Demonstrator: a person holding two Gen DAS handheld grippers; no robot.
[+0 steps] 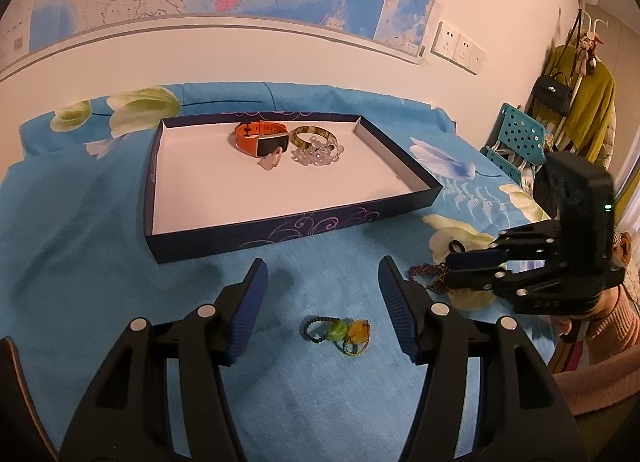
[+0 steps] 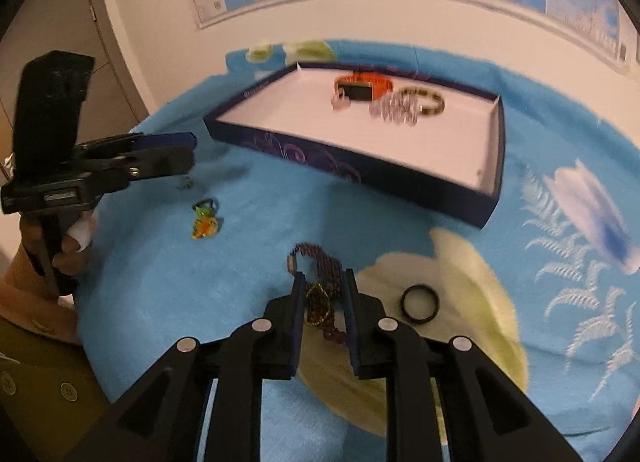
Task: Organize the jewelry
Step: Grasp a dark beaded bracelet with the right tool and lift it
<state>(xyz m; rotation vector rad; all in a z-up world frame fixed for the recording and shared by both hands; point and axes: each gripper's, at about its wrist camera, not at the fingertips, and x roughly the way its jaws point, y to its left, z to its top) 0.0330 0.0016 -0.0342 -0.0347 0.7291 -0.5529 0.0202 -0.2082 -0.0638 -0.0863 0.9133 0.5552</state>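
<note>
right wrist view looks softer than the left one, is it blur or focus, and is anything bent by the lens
Right wrist view: motion smear across the scene, the orange watch and clear bead bracelet in the dark blue tray streaked, the fern print soft. Left wrist view: sharp, the watch and green-and-amber bead ring crisp. Both views: fisheye bows the wall map's edge and darkens the corners.

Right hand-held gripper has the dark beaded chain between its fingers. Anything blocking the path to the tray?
Nothing visible. Bare blue cloth lies between the beaded chain and the tray's near wall. The black ring sits off to the side.
</note>
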